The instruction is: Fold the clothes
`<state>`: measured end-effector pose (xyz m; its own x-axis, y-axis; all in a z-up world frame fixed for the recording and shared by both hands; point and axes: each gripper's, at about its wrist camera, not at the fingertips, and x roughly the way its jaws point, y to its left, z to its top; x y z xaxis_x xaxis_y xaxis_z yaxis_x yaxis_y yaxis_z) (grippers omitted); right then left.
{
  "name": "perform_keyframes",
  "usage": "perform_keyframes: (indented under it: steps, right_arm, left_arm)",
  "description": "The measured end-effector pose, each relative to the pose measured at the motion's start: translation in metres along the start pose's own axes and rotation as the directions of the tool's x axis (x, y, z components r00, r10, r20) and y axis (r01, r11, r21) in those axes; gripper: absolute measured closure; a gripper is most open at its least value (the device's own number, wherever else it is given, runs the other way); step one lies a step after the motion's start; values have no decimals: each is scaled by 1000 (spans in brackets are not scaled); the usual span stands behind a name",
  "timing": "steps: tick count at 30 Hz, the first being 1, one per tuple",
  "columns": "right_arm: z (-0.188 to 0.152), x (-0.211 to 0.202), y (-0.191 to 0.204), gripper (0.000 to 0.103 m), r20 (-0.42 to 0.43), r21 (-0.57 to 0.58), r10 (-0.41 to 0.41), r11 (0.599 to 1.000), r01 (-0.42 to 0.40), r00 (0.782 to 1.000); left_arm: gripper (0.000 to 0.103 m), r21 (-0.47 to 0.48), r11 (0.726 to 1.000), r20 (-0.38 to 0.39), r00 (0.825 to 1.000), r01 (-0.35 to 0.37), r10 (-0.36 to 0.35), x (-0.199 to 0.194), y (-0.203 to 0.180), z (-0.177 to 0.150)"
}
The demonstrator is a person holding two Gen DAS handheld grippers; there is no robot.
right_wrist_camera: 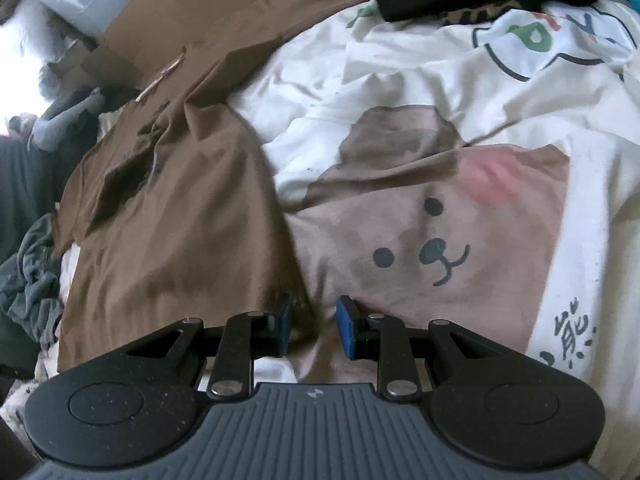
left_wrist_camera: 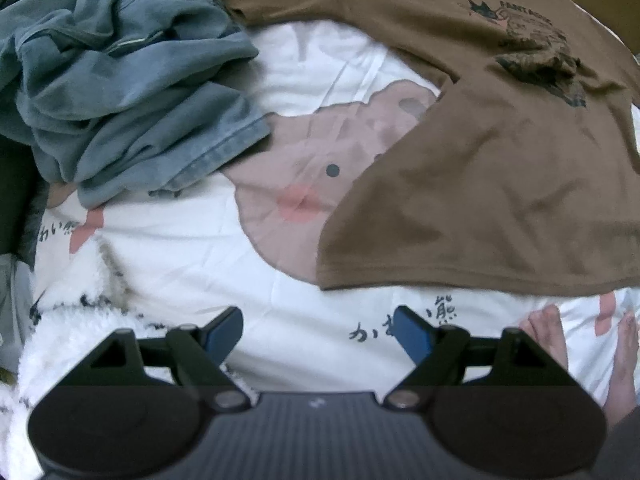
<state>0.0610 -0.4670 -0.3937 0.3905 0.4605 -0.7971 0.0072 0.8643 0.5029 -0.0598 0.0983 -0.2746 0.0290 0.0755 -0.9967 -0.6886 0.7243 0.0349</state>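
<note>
Right claw (right_wrist_camera: 312, 326), jaws narrowed, pinches the brown shirt's (right_wrist_camera: 180, 216) near hem corner. Left claw (left_wrist_camera: 319, 334) hangs wide open and empty over the white bear sheet (left_wrist_camera: 192, 248), shirt spread far right, blue clothes (left_wrist_camera: 120, 92) far left.

Blue-grey heap (left_wrist_camera: 120, 80) crowding brown shirt (left_wrist_camera: 500, 160)

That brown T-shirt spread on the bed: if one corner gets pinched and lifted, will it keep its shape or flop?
Probably flop. The brown T-shirt lies in soft creases and follows the bumps of the bear-print cover, so it looks thin and limp. It seems light, and the rest would likely drag behind. The right gripper sits at its edge, where fabric could slip out.
</note>
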Motion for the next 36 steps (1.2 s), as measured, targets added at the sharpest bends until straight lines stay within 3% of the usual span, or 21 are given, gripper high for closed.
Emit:
perform_keyframes:
  steps: [12, 23, 32, 36]
  right_arm:
    - [0, 0, 8, 75, 3, -20, 20, 1000, -20, 1000]
    - [0, -5, -2, 75, 25, 53, 54, 997, -55, 998]
    - [-5, 5, 1, 75, -14, 35, 54, 998, -54, 998]
    - [-4, 7, 2, 88, -24, 12, 46, 999, -46, 999]
  left_arm:
    - [19, -1, 1000, -11, 1000, -7, 7, 3, 1, -2]
    - [19, 7, 1000, -16, 1000, -8, 8, 5, 0, -6]
    - [19, 23, 1000, -23, 1000, -5, 6, 7, 0, -6]
    - [19, 24, 1000, -23, 1000, -5, 6, 7, 0, -5]
